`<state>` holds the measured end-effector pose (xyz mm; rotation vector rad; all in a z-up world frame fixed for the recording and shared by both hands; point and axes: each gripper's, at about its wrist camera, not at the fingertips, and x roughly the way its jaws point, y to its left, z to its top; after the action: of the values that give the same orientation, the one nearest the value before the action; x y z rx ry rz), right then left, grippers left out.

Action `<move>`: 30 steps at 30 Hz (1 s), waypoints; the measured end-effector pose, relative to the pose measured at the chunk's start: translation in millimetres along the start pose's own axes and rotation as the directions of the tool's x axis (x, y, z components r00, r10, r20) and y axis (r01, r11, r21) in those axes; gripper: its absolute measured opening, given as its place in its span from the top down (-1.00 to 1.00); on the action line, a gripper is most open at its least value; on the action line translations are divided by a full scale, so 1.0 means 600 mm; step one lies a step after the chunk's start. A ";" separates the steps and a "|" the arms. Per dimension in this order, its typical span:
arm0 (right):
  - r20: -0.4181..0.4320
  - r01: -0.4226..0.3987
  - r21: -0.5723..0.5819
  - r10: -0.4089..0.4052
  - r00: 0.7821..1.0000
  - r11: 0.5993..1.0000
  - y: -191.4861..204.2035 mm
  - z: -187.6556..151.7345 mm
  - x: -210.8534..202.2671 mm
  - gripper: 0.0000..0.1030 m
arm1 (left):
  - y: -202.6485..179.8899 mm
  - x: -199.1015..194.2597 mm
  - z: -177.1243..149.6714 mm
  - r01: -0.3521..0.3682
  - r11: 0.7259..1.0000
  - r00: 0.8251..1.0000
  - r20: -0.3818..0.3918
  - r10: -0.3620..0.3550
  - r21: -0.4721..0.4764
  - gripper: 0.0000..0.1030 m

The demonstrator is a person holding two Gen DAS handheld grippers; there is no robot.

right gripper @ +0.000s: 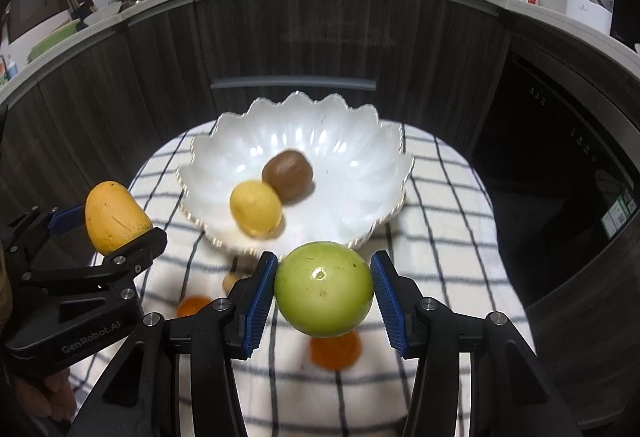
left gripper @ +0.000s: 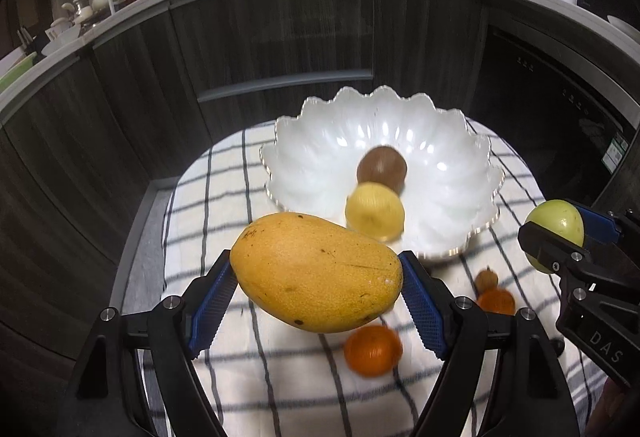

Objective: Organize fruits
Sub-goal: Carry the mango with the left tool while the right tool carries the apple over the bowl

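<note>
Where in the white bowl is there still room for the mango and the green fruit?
Bowl: its right half and back, beyond the brown fruit, lie bare. Front left is crowded by the yellow fruit touching the brown one. On the cloth, right of the bowl is free.

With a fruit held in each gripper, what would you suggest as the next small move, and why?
Probably carry the left gripper forward and release its yellow-orange mango over the scalloped white bowl, whose left side is bare. The right gripper holds a round green fruit and can follow.
</note>
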<state>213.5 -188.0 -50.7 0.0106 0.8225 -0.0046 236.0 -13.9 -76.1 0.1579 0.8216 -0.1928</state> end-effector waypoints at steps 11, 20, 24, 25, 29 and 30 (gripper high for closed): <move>0.023 0.017 0.037 -0.018 1.000 0.999 -0.020 0.075 0.052 0.04 | 0.009 0.047 0.071 -0.019 0.998 0.999 0.029 0.021 -0.063 -0.54; 0.011 0.029 0.087 -0.030 0.999 0.996 -0.035 0.114 0.119 0.04 | 0.011 0.111 0.115 -0.051 0.994 0.998 0.024 0.054 -0.094 -0.54; -0.003 0.040 0.105 -0.039 0.999 0.994 -0.045 0.124 0.151 0.04 | 0.006 0.142 0.130 -0.056 0.994 0.998 0.016 0.058 -0.089 -0.54; -0.008 0.042 0.108 -0.042 0.999 0.993 -0.047 0.127 0.159 0.04 | 0.005 0.151 0.133 -0.056 0.995 0.998 0.014 0.058 -0.086 -0.54; -0.039 0.052 0.112 -0.048 0.998 0.992 -0.058 0.139 0.203 0.04 | -0.002 0.187 0.144 -0.056 0.996 0.998 -0.001 0.056 -0.069 -0.54; -0.046 0.052 0.111 -0.047 0.998 0.992 -0.059 0.142 0.210 0.04 | -0.002 0.197 0.146 -0.052 0.996 0.999 -0.010 0.052 -0.068 -0.54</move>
<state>361.2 -224.4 -85.6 0.0962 0.8647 -0.0979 376.6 -46.7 -104.6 0.1157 0.8302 -0.1151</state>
